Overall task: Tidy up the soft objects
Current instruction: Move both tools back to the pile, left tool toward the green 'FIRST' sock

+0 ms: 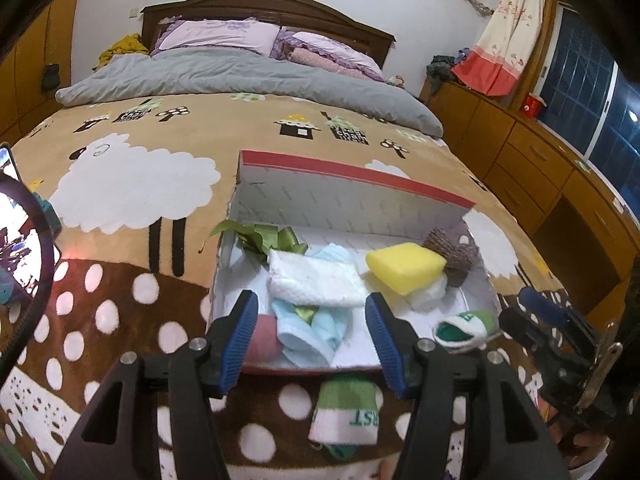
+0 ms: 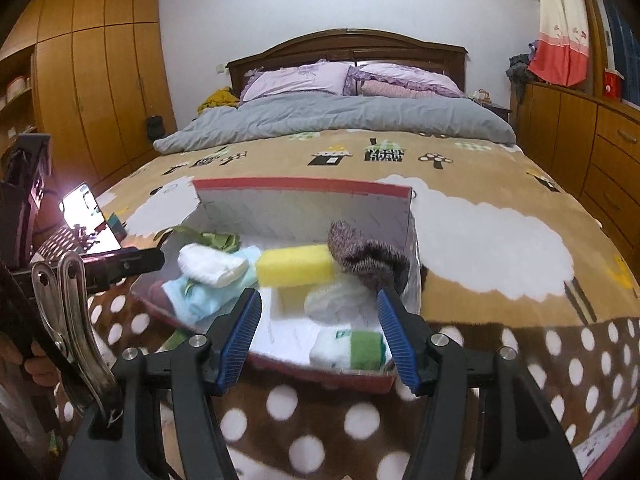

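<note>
1. The box [image 1: 472, 203] lies open on the blanket [image 1: 132, 208], holding a yellow sponge [image 1: 404, 266], a white towel [image 1: 316, 280] and a green-and-white sock [image 2: 352, 350].
2. A second green-and-white sock [image 1: 346, 416] lies on the blanket just outside the box.
3. The left gripper [image 1: 312, 344] has its jaws spread wide, holding nothing.
4. The right gripper [image 2: 320, 344] gapes too, empty, over the box's near edge.

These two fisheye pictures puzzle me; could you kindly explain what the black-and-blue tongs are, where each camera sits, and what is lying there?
They are hand-held grippers, one per hand, each carrying a camera looking along its fingers. The left gripper and right gripper both stand open, holding nothing. Ahead, on a patterned blanket covering a bed, sits an open box with a yellow sponge, a white towel, a brown knitted piece and a green-and-white sock. Another sock lies outside on the blanket.
</note>
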### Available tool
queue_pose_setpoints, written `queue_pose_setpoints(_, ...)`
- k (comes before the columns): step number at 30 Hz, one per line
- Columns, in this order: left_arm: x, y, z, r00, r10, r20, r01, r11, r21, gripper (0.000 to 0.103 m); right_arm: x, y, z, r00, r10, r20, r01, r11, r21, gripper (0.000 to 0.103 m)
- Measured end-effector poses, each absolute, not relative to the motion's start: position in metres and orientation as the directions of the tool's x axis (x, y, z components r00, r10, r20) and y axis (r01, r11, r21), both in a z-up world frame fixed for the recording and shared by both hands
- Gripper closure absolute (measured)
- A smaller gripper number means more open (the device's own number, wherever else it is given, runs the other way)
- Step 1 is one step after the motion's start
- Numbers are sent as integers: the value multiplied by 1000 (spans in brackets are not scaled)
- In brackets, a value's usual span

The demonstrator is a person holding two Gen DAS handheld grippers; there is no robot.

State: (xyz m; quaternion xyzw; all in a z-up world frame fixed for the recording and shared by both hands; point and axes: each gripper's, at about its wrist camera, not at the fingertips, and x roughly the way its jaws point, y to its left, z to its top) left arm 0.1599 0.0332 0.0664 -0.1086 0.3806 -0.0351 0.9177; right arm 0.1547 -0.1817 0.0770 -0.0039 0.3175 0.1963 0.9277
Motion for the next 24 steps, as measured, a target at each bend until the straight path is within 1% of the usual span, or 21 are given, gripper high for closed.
queue_pose_setpoints(10,129,29,71,696,-148,-703,-8,977,-214,44,123,-183,74,695,369,-618,-373,919,129,41)
queue_pose_setpoints(18,109,27,61,671,-156,-725,-3,977,-214,44,103,-183,69,667,393,-633,-383,910,162,41)
queue_pose_setpoints(24,108,22,50,648,-167,-743,5,977,-215,44,94,-180,61,640,406,-652,-390,903,179,41)
